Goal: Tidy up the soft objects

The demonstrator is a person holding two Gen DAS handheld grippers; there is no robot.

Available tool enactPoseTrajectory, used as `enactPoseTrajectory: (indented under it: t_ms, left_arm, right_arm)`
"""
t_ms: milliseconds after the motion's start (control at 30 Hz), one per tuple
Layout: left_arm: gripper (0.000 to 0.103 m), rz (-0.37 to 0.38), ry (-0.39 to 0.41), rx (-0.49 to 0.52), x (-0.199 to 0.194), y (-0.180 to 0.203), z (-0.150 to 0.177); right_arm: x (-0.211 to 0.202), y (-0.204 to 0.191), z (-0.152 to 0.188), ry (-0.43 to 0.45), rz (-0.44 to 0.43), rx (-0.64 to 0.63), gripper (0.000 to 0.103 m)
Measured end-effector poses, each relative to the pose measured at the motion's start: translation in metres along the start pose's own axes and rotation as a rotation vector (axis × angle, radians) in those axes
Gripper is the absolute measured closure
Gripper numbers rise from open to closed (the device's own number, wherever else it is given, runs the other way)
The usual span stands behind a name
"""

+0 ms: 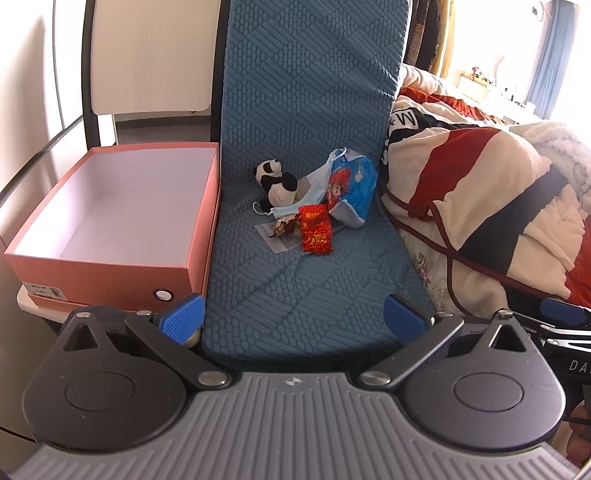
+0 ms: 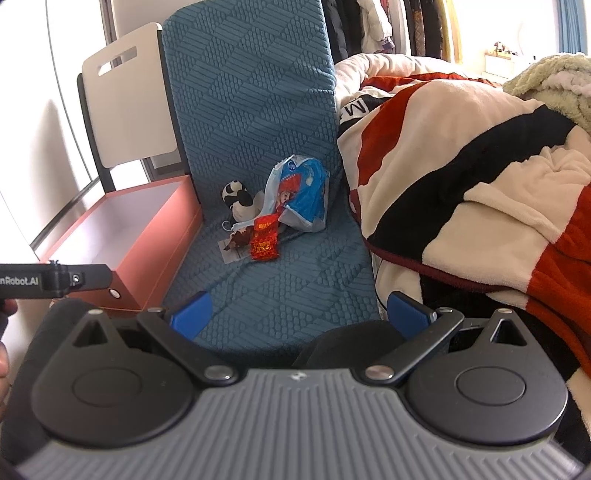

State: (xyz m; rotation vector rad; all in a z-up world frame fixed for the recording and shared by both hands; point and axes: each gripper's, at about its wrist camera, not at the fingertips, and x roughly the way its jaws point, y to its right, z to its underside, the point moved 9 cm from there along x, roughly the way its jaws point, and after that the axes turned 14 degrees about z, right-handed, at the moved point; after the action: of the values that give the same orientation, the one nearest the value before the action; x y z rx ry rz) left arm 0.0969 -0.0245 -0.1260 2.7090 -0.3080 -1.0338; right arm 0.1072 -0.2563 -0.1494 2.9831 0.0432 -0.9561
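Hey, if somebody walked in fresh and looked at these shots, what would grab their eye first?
Probably the little heap at the back of the blue chair seat: a panda plush, a blue printed bag and a shiny red packet in front of them. Next, the open pink box, with nothing seen inside, left of the seat, and the red, black and cream blanket on the right.

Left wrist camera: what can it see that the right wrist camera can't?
Only the left wrist view shows the white-lined floor inside the open pink cardboard box and the barcode label at its base. Only the right wrist view shows the clothes hanging behind the bed and the cut-out handle of the white chair back. Both show the small plush panda, blue snack bag, shiny red packet, textured blue chair cushion and striped fleece blanket. Each hand-held gripper, left and right, is open.
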Motion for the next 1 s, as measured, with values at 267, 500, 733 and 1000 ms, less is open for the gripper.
enactPoseTrajectory:
  t_ms: [267,500,733,1000]
  left_arm:
    - [0.000,-0.001,0.013,-0.009,-0.006,-0.009,-0.006]
    - [0.000,-0.003,-0.004,0.000,0.000,-0.009,0.000]
    - [0.000,0.004,-0.020,0.024,0.006,-0.008,-0.004]
    - [0.000,0.015,-0.023,-0.003,0.024,-0.014,-0.010]
  right_arm:
    - [0.003,-0.001,0.001,-0.007,-0.007,0.005,0.000]
    - [0.003,-0.005,0.001,-0.005,-0.012,-0.003,0.000]
    - [0.008,-0.004,0.003,-0.013,-0.007,-0.012,0.000]
    - [0.019,-0.006,0.006,-0.015,0.004,-0.017,0.000]
